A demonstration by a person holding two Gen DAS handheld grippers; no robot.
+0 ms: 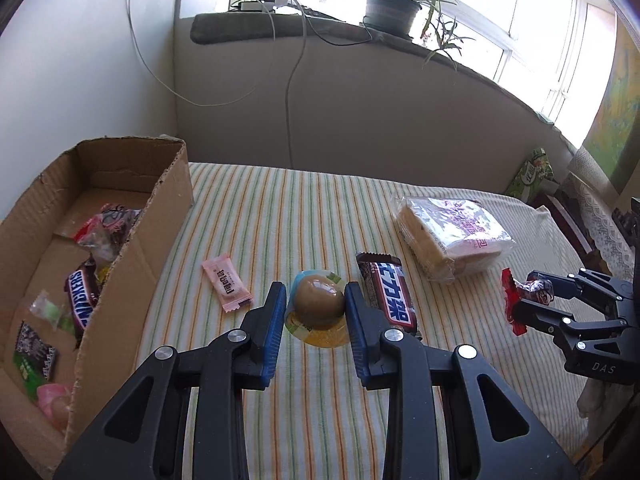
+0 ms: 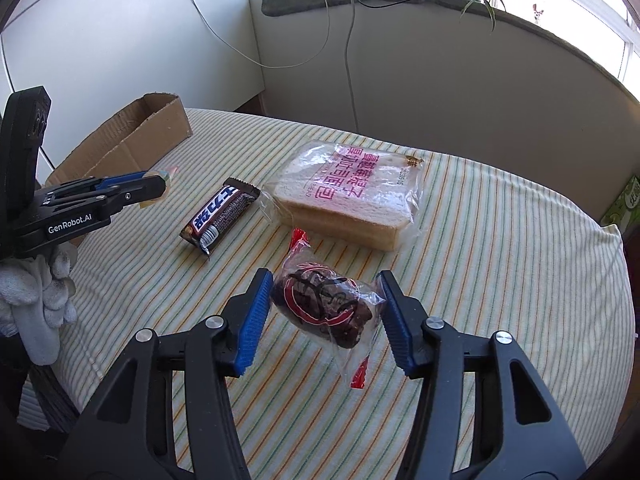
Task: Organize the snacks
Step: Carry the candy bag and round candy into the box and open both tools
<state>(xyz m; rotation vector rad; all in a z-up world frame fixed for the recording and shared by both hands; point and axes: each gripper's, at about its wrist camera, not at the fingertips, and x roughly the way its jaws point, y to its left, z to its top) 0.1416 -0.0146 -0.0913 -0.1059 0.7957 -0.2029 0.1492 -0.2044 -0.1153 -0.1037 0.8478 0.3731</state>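
My left gripper point(image 1: 316, 292) is shut on a brown egg in a clear packet point(image 1: 318, 306), with both blue pads pressing its sides just above the striped cloth point(image 1: 280, 208). To its left stands an open cardboard box point(image 1: 132, 264) holding several wrapped snacks. My right gripper point(image 2: 324, 280) is shut on a dark snack in a red-and-clear wrapper point(image 2: 324, 304); it also shows at the right of the left wrist view as the right gripper point(image 1: 528, 294). On the cloth lie a Snickers bar point(image 1: 390, 296), a bagged bread loaf point(image 1: 452, 236) and a pink candy point(image 1: 226, 286).
A gloved hand point(image 2: 36, 296) holds the left gripper point(image 2: 160, 184) in front of the cardboard box point(image 2: 160, 120). A green carton point(image 1: 532, 172) stands off the cloth's far right edge. A grey wall with hanging cables and a potted plant point(image 1: 392, 8) backs the table.
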